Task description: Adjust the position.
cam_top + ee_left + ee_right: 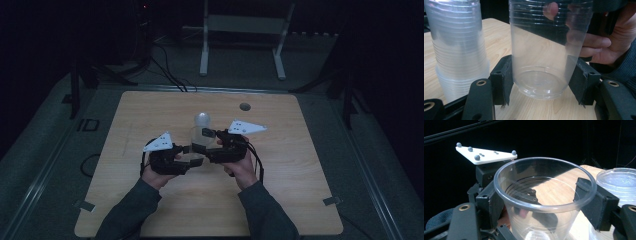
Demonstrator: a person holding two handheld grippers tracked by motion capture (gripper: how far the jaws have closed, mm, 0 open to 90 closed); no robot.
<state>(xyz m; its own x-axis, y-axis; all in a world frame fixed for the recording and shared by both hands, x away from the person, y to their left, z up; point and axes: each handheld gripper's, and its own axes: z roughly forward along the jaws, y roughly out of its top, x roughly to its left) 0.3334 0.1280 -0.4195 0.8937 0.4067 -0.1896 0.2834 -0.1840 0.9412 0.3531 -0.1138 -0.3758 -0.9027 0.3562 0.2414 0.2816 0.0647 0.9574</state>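
Observation:
A clear plastic cup (pixel 539 50) stands upright near the middle of the wooden table (pixel 150 115). My left gripper (pixel 541 85) is shut on its base, one black pad pressed to each side. My right gripper (pixel 544 202) straddles the same cup (pixel 544 225) just under the rim; its pads sit close to the walls, the rim stays round, and I see no squeeze. From above, the left gripper (pixel 192 154) and the right gripper (pixel 207 135) meet at the cup (pixel 199 140). A stack of upturned clear cups (pixel 459 50) stands right beside it.
The cup stack (pixel 202 120) is just behind the held cup and shows as a round base (pixel 619 182) at the right. A small round hole (pixel 244 106) lies in the far tabletop. A white metal stand (pixel 245 25) is on the floor beyond.

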